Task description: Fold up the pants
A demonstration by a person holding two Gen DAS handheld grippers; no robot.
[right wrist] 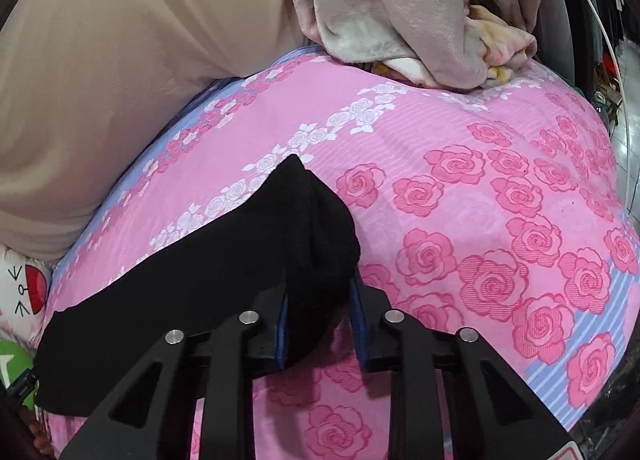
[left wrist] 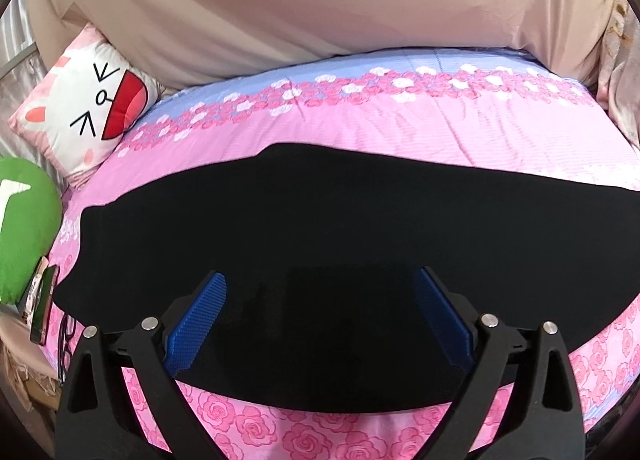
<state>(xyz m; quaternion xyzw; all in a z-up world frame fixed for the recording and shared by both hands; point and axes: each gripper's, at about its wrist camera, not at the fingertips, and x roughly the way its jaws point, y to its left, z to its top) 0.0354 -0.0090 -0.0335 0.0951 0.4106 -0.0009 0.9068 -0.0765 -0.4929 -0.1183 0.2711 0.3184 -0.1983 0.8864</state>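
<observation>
No legible words, brand names or numbers appear in either view. The only sign-like marks are drawn ones. The rabbit cushion [left wrist: 86, 108], at the left edge of the bed in the left wrist view, carries a cartoon face: 2 black chevron strokes for eyes, a small circle-and-line nose, and a red open mouth. The same face shows in part on the cushion at the left border of the right wrist view [right wrist: 24, 292]. The green cushion [left wrist: 24, 228] bears a white shape, cut off by the frame edge and not readable as a letter.
</observation>
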